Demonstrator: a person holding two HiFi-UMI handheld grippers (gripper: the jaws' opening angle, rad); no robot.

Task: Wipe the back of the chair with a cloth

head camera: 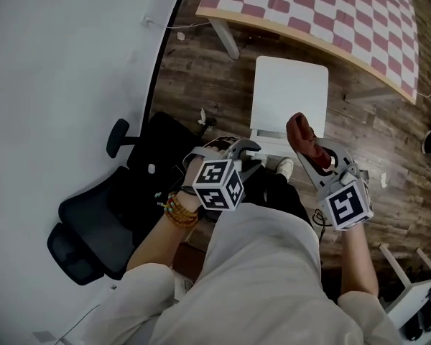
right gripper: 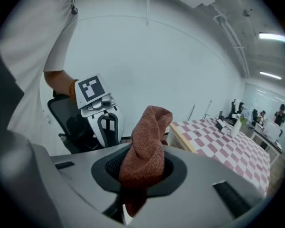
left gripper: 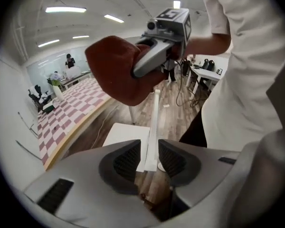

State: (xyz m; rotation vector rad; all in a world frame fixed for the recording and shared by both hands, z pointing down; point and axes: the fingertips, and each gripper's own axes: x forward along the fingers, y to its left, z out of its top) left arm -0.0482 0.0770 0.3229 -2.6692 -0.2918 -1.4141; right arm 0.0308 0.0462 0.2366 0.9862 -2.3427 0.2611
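Overhead, the head view showed the left gripper hanging above the top edge of the white chair's back, while the right gripper stood just to its right, over the back's right end, with the reddish-brown cloth sticking up out of its jaws. The white chair stood on the wooden floor near the edge of the checkered table, and a black office chair sat by the white wall to the left. Next, the left gripper view had the left gripper with its jaws apart and nothing pressed between the pads; the thin white chair back showed in line with the gap beyond them, though whether it reached in between could not be told. Higher up, the cloth was bunched round the tip of the right gripper. Lastly, the right gripper view showed the right gripper clamped on the cloth, which rose in a twisted lump above the pads, with the left gripper and the black office chair behind it.
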